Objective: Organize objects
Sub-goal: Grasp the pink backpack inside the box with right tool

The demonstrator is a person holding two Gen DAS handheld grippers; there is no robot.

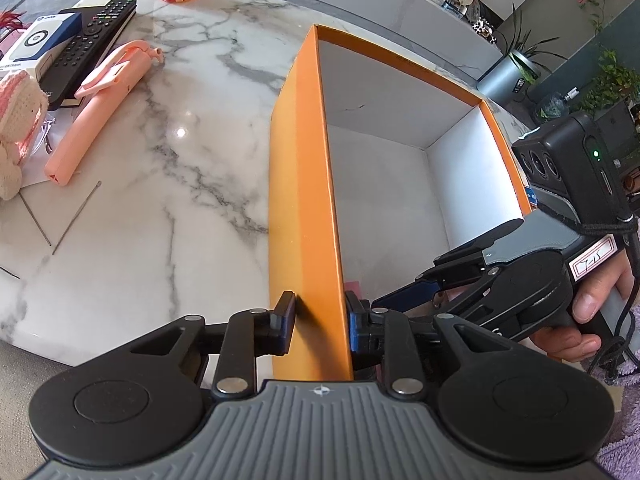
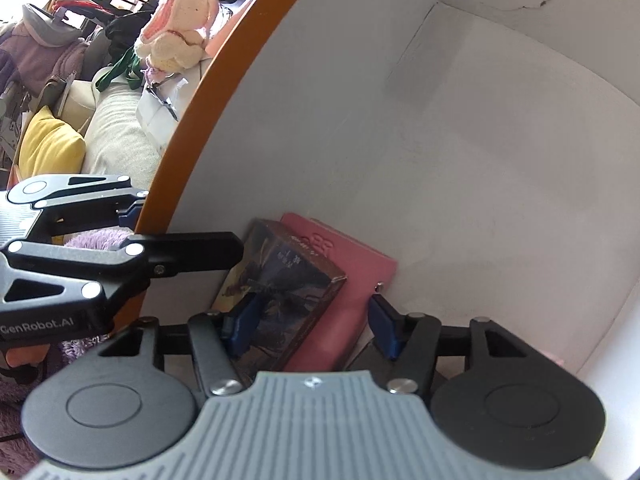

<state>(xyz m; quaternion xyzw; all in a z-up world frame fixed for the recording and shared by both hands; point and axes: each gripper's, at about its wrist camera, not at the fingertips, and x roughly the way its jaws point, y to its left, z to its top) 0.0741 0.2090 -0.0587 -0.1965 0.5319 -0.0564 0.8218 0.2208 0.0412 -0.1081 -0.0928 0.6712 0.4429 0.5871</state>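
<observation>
Progress is partial: 2 items, a dark box [image 2: 280, 280] and a pink case [image 2: 352, 280], lie at 6 o'clock inside the orange box [image 1: 304, 208]. Left gripper [image 1: 320, 316] clamps its wall; right gripper [image 2: 308, 320] straddles both items, pad contact unclear. Remote [image 1: 92, 40], pink stick [image 1: 96, 108] and knitted toy [image 1: 16, 120] remain at 10 o'clock.

Left gripper [image 1: 318, 318] is clamped tight, pointing steeply down; right gripper [image 2: 308, 322] stands half-spread just to its right, hand [image 1: 592, 312] on its handle.
</observation>
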